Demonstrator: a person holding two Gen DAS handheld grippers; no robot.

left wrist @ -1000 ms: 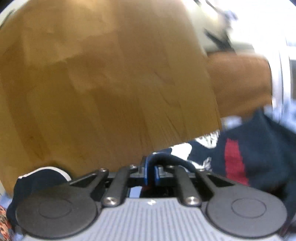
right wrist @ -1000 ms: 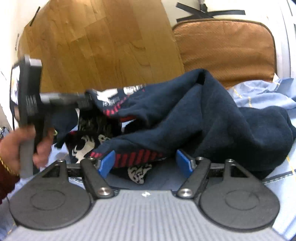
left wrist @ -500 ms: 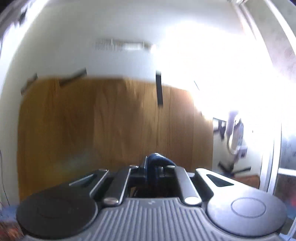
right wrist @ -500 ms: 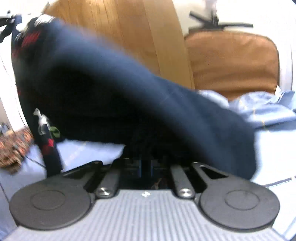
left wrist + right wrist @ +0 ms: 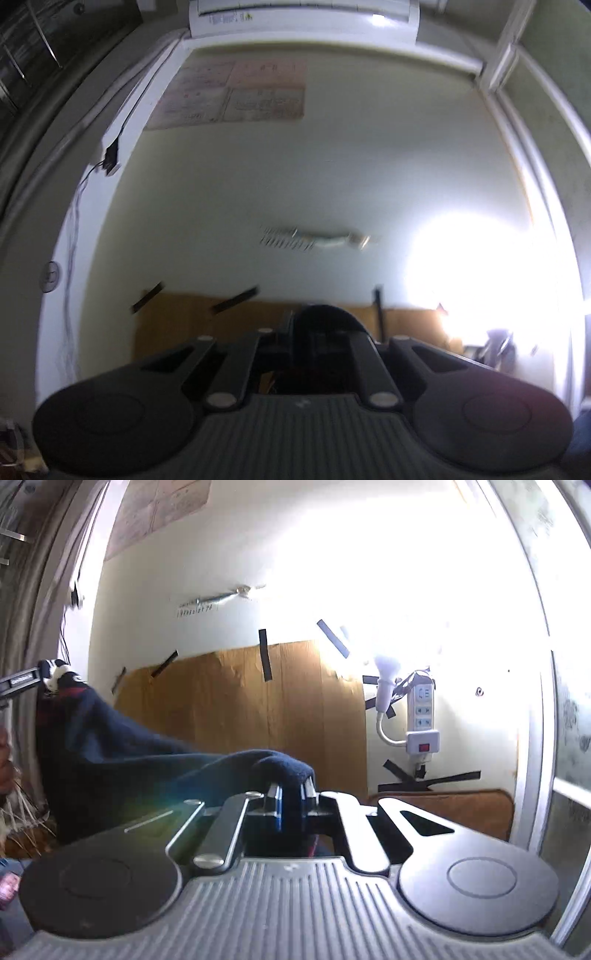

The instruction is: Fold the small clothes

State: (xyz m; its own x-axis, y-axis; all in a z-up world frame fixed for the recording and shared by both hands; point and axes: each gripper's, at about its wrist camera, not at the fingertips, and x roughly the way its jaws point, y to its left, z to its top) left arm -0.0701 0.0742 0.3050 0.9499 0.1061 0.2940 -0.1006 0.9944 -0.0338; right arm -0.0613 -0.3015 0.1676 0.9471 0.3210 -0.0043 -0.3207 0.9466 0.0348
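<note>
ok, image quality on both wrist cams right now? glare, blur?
Left wrist: underexposed, blown-out glare at right, wall slightly motion-blurred, left gripper a dark silhouette. Right wrist: window glare whites out upper right, lens flare across the navy garment, right gripper sharp. Both show heavy fisheye bending.

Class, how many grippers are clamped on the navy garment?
2. The right gripper pinches the navy garment at a near fold; the left gripper holds its far patterned corner.
</note>
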